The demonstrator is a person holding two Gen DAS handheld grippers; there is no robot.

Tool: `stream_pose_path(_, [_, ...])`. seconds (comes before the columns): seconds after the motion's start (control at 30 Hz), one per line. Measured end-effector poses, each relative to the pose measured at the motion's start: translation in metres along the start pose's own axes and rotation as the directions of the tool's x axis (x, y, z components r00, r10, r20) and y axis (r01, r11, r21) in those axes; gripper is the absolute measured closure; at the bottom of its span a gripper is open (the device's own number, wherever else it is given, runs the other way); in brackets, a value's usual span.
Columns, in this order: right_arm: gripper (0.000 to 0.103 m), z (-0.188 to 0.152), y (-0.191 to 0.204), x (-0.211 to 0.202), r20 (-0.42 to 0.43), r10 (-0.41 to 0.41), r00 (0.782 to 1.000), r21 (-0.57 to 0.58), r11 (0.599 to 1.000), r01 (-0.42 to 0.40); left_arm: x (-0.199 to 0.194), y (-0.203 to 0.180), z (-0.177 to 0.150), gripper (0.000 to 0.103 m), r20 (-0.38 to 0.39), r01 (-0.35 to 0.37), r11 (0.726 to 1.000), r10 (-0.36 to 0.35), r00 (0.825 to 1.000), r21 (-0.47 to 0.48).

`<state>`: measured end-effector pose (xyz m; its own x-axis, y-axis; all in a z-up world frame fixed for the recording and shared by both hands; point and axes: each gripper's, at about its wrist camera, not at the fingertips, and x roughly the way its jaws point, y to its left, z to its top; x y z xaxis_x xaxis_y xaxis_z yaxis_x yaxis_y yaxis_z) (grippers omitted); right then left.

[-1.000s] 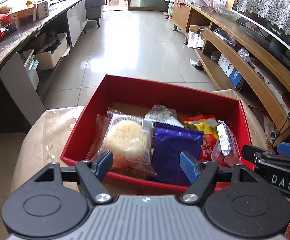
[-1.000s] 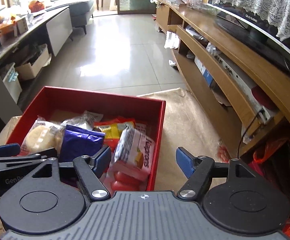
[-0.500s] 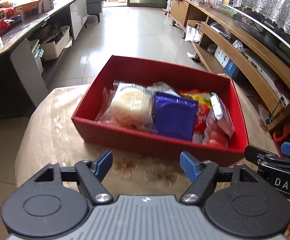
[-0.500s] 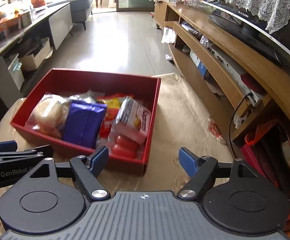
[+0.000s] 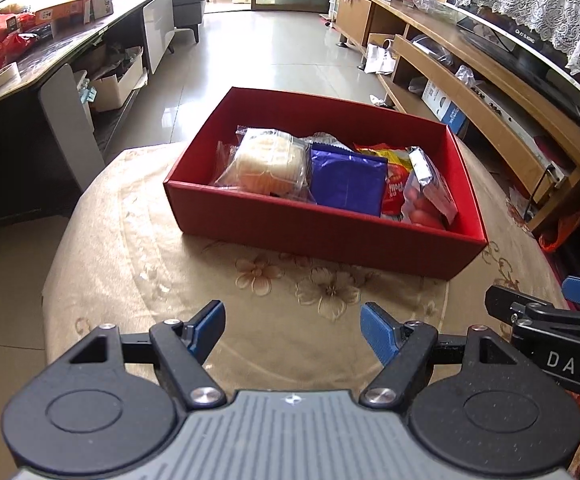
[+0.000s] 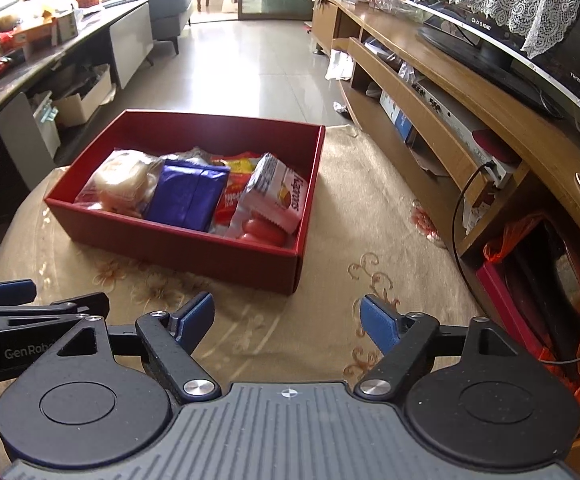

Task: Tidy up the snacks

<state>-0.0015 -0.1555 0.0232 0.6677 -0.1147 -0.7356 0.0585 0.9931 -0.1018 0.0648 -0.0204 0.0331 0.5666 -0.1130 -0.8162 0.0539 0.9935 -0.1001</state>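
Note:
A red box stands on a round table with a beige floral cloth. In it lie a clear-wrapped pale cake, a purple packet, a red and yellow packet, and a white and pink packet. My left gripper is open and empty, above the cloth in front of the box. My right gripper is open and empty, in front of the box's right corner.
A wooden TV cabinet with a screen and lace cover runs along the right. A dark counter with boxes and red bags runs along the left. A red bin with an orange bag stands right of the table. Tiled floor lies beyond.
Both grippers have drawn back and up from the box, which now sits farther ahead. Both stay open and empty. The snacks have not moved.

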Motion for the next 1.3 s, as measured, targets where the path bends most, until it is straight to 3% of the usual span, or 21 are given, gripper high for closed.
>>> stream_pose_path(0.9, [0.018, -0.074, 0.01, -0.045, -0.028, 0.073, 0.997, 0.021, 0.997, -0.072, -0.056, 0.007, -0.079, 0.034, 0.011, 0.029, 0.998, -0.03, 0.999, 0.05])
stream_pose_path(1.3, [0.018, -0.083, 0.014, -0.051, -0.022, 0.097, 0.995, 0.007, 0.995, -0.097, -0.063, 0.012, -0.089, 0.034, 0.007, 0.036, 0.999, -0.036, 0.999, 0.038])
